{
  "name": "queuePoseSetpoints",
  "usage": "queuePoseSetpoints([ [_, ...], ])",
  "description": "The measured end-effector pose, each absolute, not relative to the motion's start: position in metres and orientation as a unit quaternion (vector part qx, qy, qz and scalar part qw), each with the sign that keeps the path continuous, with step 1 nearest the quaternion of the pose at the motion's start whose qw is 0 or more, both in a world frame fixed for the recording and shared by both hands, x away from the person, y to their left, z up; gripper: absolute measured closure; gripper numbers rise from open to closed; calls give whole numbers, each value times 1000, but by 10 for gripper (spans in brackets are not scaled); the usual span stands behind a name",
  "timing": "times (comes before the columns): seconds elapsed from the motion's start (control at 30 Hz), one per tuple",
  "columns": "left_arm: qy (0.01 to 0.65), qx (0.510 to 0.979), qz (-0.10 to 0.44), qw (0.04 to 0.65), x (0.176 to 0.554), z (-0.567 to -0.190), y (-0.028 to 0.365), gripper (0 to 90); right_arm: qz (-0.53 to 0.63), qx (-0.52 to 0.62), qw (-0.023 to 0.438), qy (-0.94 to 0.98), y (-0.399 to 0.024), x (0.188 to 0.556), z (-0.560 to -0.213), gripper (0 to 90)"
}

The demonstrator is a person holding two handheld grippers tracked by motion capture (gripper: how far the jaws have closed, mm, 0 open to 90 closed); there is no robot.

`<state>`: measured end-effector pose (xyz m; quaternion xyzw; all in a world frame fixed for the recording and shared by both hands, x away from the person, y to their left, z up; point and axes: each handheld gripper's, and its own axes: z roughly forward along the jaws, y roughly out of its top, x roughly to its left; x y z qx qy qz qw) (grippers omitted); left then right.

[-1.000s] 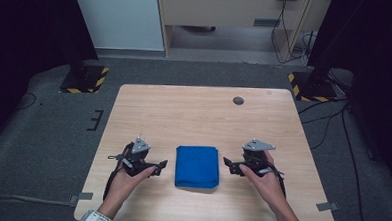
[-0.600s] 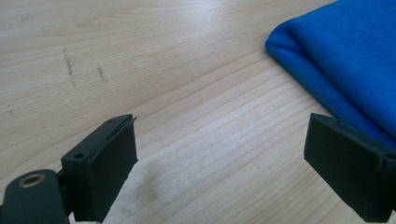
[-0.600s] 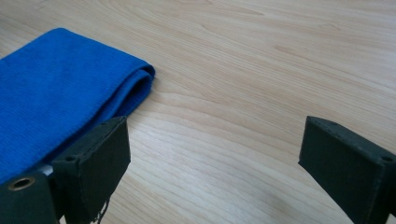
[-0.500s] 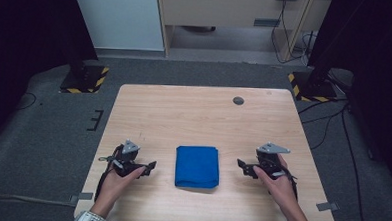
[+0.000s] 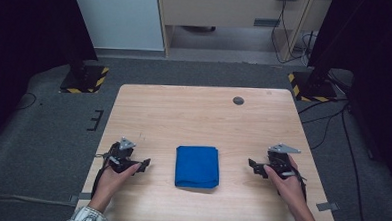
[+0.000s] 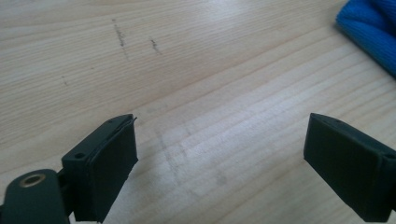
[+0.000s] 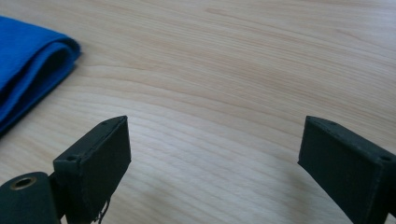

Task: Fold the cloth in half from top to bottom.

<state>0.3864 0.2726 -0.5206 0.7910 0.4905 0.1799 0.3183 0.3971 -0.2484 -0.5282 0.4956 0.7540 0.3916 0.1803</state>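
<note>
A pale wooden table stands on grey carpet, a person seated at its near edge with a gripper in each hand. At the middle of the near half lies a blue cloth, folded into a neat rectangle and touched by neither tool. The left gripper hangs low over bare wood well to the cloth's left, its jaws spread wide with nothing between them; from the left gripper view the cloth shows just at the far corner. The right gripper mirrors it on the other side, jaws equally wide and empty, the cloth's rounded fold visible off to one side. A small dark round insert sits near the table's far edge. Should either gripper close in on the cloth, the likely trouble is pinching only the top layer, which would pull the fold open, or dragging the whole bundle across the smooth wood.
</note>
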Motion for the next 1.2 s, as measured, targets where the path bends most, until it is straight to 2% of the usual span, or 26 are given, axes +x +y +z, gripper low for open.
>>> queuePoseSetpoints([
  [0.6,499,785,200,308,399,-533,272,67,374,541,201,726,-278,414,-532,87],
  [1.2,498,780,208,318,395,-537,271,19,323,514,216,765,-261,408,-539,67],
])
